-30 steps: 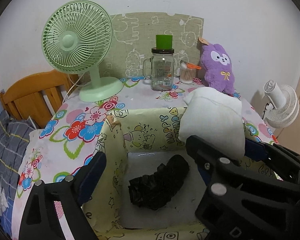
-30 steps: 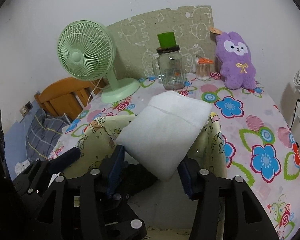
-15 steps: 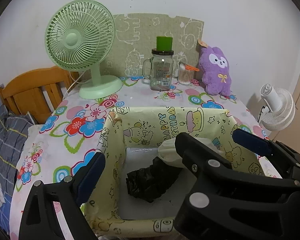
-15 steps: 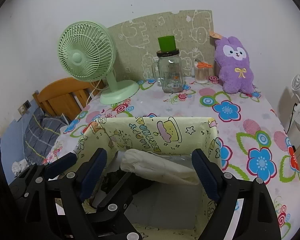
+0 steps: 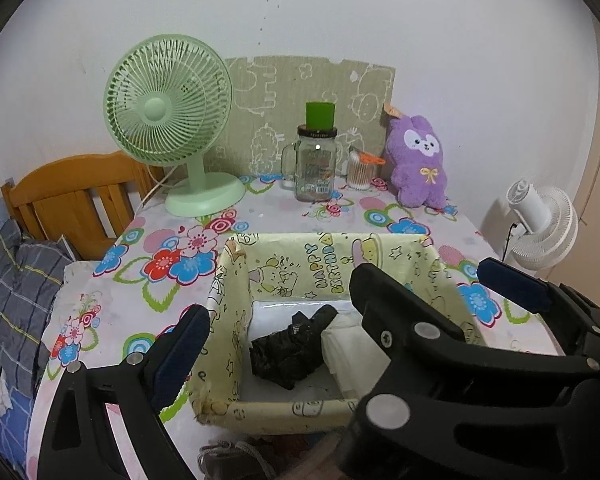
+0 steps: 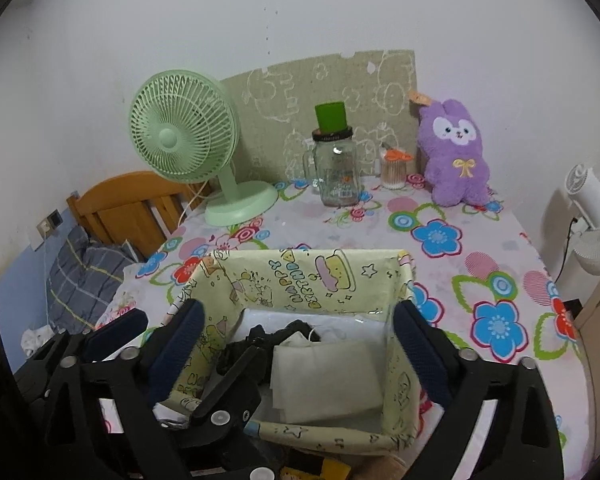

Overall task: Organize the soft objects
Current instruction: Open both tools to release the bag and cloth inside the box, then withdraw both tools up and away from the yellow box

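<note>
Readable text: one printed phrase, on the storage box only.
"HAPPY BIRTHDAY" is printed in yellow-green letters on the inner far wall of the pale yellow cartoon-print fabric box [image 5: 428, 276], read at about 12 o'clock from the box's middle in both wrist views; the letters are seen tilted in the right wrist view [image 6: 300, 280]. A printed label is seen on the glass mug jar [image 5: 315, 168], at 12 o'clock beyond the box, but is too small to be read. No other legible text, brand or number is found.
</note>
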Motion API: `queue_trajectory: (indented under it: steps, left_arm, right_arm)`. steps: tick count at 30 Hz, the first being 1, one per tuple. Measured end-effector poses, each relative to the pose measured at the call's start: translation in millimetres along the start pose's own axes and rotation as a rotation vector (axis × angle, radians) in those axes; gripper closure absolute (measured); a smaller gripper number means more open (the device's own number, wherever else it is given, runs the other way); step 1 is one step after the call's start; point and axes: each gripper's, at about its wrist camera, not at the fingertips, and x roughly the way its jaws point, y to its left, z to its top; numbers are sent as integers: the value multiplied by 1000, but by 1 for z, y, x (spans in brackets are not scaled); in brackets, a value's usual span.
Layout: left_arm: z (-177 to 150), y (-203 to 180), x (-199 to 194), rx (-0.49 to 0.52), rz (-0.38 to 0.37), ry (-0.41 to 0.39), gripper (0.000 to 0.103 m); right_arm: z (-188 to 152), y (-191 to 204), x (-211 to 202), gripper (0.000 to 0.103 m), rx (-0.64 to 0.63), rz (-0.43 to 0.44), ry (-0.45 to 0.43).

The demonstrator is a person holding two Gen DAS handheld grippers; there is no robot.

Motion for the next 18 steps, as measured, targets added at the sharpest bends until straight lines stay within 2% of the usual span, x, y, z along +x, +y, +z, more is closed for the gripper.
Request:
queue_trajectory:
  steps: [18]
  left_arm:
    - [-10,-7,-48,12,-27,-66,7]
  right_arm:
    - [-8,11,-58,0,-10,-38,-66]
